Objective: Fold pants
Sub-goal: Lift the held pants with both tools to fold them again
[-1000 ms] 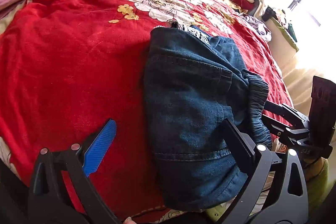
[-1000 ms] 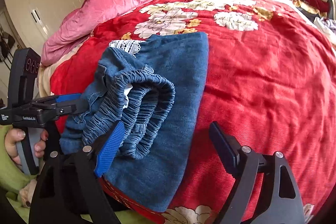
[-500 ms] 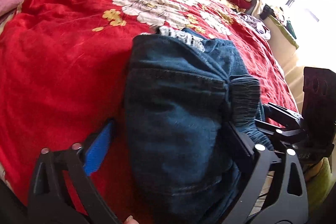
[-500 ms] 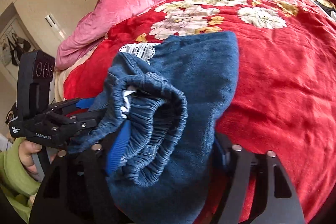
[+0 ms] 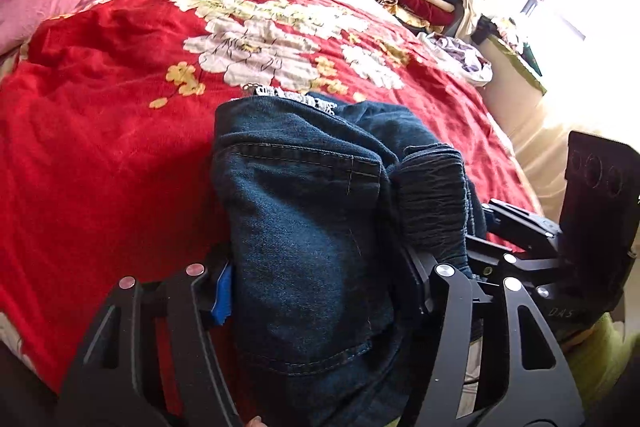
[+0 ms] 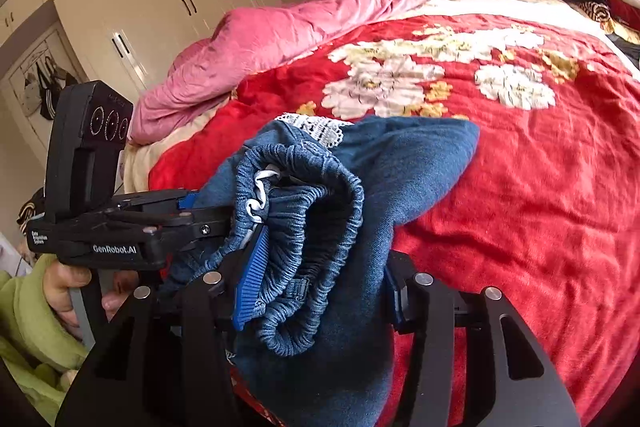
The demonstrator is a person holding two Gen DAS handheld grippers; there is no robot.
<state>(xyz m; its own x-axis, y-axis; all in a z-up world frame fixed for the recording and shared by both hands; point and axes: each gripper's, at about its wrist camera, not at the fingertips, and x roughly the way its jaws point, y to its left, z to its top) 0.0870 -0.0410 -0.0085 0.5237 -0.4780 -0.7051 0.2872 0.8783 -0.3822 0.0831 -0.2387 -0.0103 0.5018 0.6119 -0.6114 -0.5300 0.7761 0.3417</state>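
Denim pants [image 5: 304, 227] bunched in a thick bundle at near edge of red bed [image 5: 100, 155] | left tongs [image 5: 320, 291] clamped on bundle | right tongs [image 6: 320, 291] clamped on waistband end | judged late: final tidy left

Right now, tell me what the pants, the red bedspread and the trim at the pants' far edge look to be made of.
Pants: denim, likely cotton, matte dark blue, with visible weave, contrast stitching and a gathered elastic waistband.
Red bedspread: plush fleece or velvet, going by its soft nap and slight sheen; printed flowers.
Trim: white openwork lace, probably cotton or synthetic.
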